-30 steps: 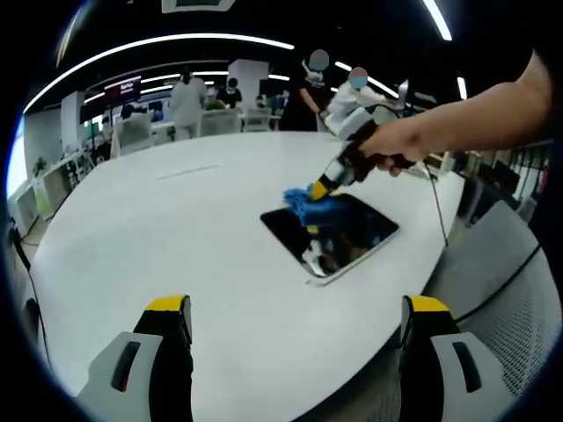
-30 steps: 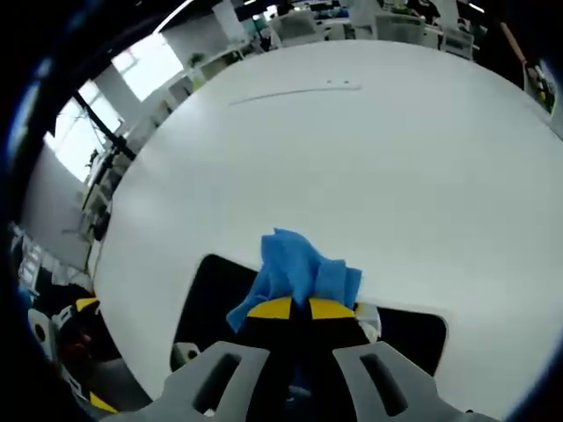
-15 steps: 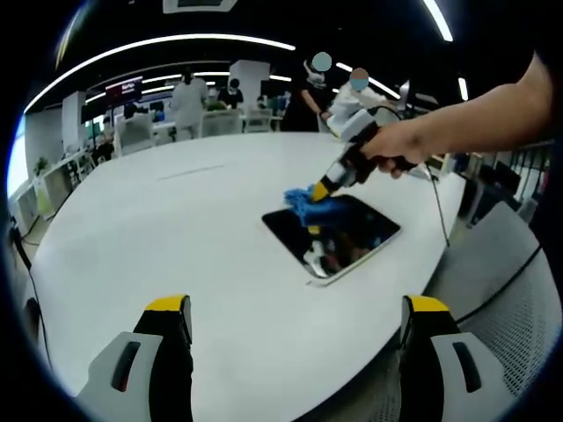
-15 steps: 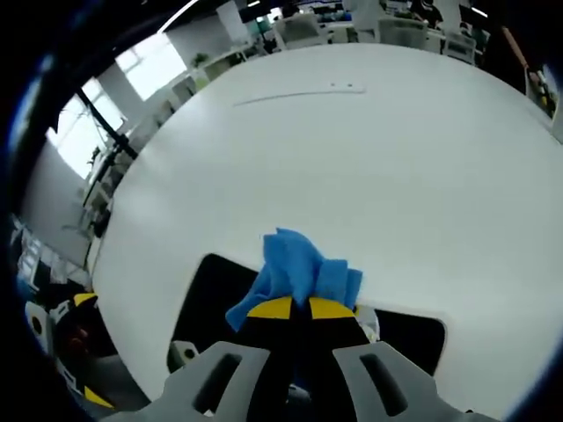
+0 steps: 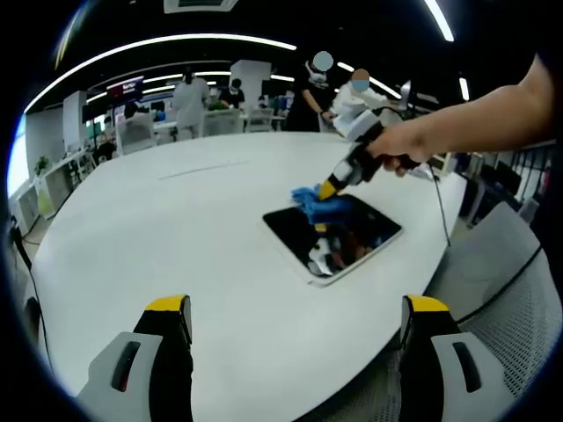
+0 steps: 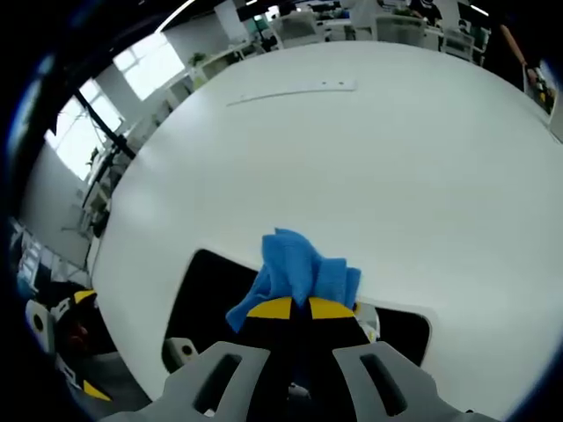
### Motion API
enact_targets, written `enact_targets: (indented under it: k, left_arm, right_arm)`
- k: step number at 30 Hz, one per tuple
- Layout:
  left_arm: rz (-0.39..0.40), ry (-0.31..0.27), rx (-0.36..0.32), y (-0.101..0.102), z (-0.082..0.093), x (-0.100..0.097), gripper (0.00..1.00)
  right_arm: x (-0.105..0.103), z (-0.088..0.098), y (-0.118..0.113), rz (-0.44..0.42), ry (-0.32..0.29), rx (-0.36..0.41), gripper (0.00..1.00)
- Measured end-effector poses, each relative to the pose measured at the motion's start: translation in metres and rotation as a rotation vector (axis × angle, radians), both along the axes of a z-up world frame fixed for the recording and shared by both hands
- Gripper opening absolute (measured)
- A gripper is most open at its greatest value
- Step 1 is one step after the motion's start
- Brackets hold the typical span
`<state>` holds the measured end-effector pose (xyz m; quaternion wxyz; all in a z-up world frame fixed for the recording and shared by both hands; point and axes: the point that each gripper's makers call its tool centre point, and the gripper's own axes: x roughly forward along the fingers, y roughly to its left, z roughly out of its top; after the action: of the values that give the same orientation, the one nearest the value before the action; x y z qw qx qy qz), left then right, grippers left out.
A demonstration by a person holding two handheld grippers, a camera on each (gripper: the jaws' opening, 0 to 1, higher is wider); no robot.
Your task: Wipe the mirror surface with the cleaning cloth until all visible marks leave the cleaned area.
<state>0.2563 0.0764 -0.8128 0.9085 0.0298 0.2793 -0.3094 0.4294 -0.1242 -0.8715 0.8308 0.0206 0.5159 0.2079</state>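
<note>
A dark rectangular mirror lies flat on the round white table, toward its right edge. My right gripper, held by a hand coming from the right, presses a blue cleaning cloth onto the mirror's far corner. In the right gripper view the gripper is shut on the blue cloth, with the dark mirror showing on both sides under it. My left gripper hangs open over the table's near edge, well short of the mirror, with nothing between its fingers.
The white table stretches wide to the left and far side. Several people stand beyond the table's far edge by desks and chairs. A grey mesh chair sits at the table's right. A cable runs across the table near the mirror.
The right gripper has slid the cloth a little toward the mirror's far edge. The left gripper has stayed where it was.
</note>
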Motion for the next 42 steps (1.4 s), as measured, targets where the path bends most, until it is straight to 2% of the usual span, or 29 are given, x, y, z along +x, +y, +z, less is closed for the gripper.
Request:
enact_targets:
  k: [7,11,30,42]
  left_arm:
    - [0.013,-0.010,-0.012,0.001,0.004,0.001,0.99]
    - [-0.019,0.004,0.001,-0.003,0.001,-0.003,0.99]
    - [-0.013,-0.009,0.012,0.000,0.002,-0.001,0.99]
    - [0.016,-0.017,0.000,0.003,0.005,0.000,0.99]
  right_arm:
    - [0.000,0.000,-0.008,-0.012,0.002,-0.008,0.00]
    - [-0.001,0.000,-0.009,-0.043,0.009,0.007,0.00]
    - [-0.005,0.003,-0.019,-0.017,0.011,-0.027,0.00]
    - [-0.005,0.000,-0.037,-0.043,0.052,-0.043,0.00]
